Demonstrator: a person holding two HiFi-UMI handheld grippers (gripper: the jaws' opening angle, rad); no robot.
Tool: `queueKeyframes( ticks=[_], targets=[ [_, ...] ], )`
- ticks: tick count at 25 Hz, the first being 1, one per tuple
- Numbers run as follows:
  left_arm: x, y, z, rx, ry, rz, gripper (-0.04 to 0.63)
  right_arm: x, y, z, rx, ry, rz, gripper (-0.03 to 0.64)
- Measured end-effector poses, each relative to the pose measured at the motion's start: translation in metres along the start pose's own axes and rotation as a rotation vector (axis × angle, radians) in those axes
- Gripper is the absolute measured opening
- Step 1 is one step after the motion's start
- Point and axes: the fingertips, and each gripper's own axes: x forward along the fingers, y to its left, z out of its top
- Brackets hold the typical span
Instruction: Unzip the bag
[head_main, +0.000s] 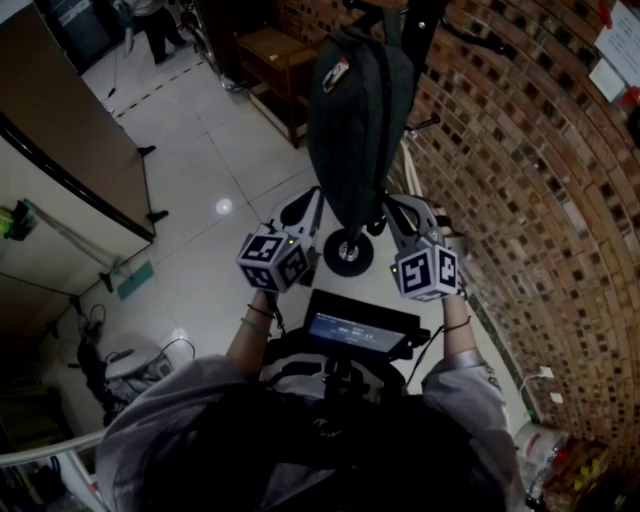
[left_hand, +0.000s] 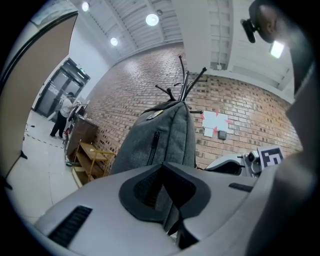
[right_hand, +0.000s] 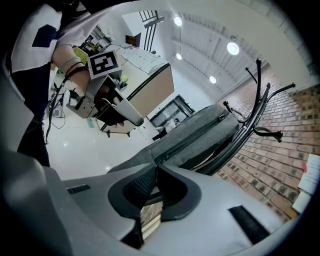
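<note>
A dark grey backpack (head_main: 355, 110) hangs from a black coat rack (left_hand: 184, 82) in front of a brick wall. Both grippers are at its lower end. My left gripper (head_main: 315, 200) holds the bag's bottom left; in the left gripper view (left_hand: 164, 175) grey fabric of the bag (left_hand: 165, 135) runs between its closed jaws. My right gripper (head_main: 396, 205) is at the bottom right. In the right gripper view (right_hand: 156, 172) its tips meet at the zipper pull (right_hand: 163, 159), at the low end of the bag's (right_hand: 200, 137) zipper line. The pull is mostly hidden.
The rack's round base (head_main: 348, 252) stands on the tiled floor just below the grippers. A wooden shelf unit (head_main: 275, 60) sits behind the bag, by the brick wall (head_main: 520, 200). A brown partition (head_main: 60, 130) is at left. A person (head_main: 155, 25) stands far off.
</note>
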Motion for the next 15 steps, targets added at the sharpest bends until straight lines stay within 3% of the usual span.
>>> queueKeyframes(
  ticks=[7,15],
  targets=[
    [-0.001,0.001,-0.003,0.002,0.01,0.005,0.009,0.002,0.005,-0.009,0.045,0.002,0.013,0.023],
    [-0.003,0.005,-0.01,-0.005,0.017,0.006,0.009,0.001,0.012,-0.018,0.283,-0.037,0.03,0.041]
  ],
)
